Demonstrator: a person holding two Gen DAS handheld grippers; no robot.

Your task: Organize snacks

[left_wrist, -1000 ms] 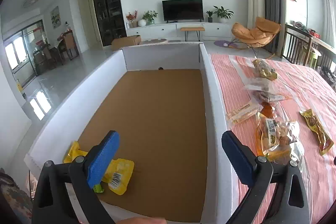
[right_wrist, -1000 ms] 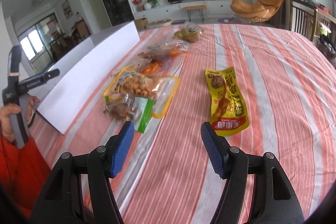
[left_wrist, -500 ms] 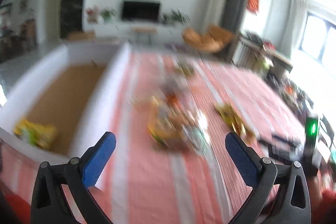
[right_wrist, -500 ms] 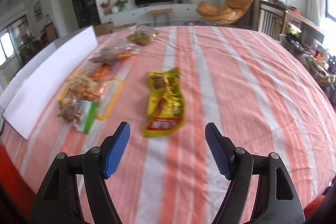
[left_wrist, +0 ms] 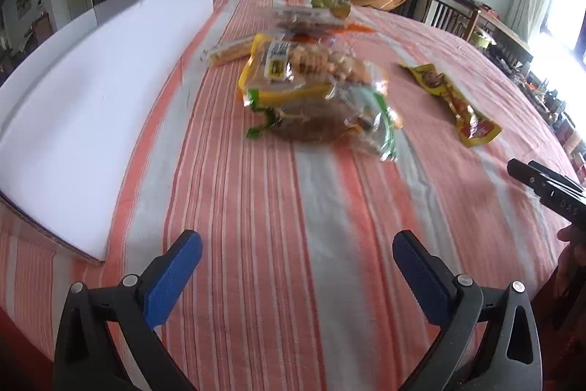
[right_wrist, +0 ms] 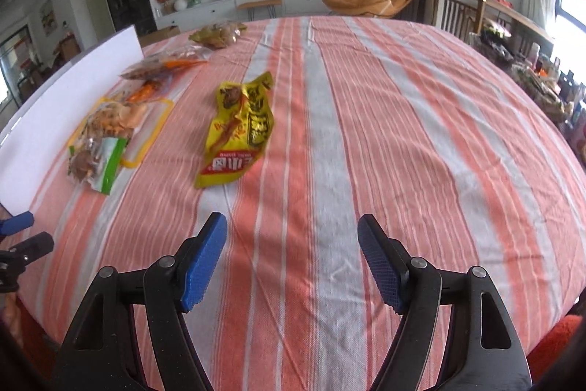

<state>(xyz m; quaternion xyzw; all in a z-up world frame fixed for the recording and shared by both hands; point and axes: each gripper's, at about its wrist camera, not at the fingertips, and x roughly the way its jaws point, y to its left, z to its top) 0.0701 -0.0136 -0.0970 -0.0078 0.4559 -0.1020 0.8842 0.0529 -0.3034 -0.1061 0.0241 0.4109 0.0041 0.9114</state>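
In the middle of the left wrist frame, the snack pile (left_wrist: pixel 315 87) and yellow packet (left_wrist: pixel 454 101) lie on the striped cloth (left_wrist: pixel 278 229), outside the white box (left_wrist: pixel 99 90) at left. Most sorting remains. Left gripper (left_wrist: pixel 297 266) and right gripper (right_wrist: pixel 292 262) gape empty.

Print on the yellow packet (right_wrist: pixel 238 131) seems too blurred to read.
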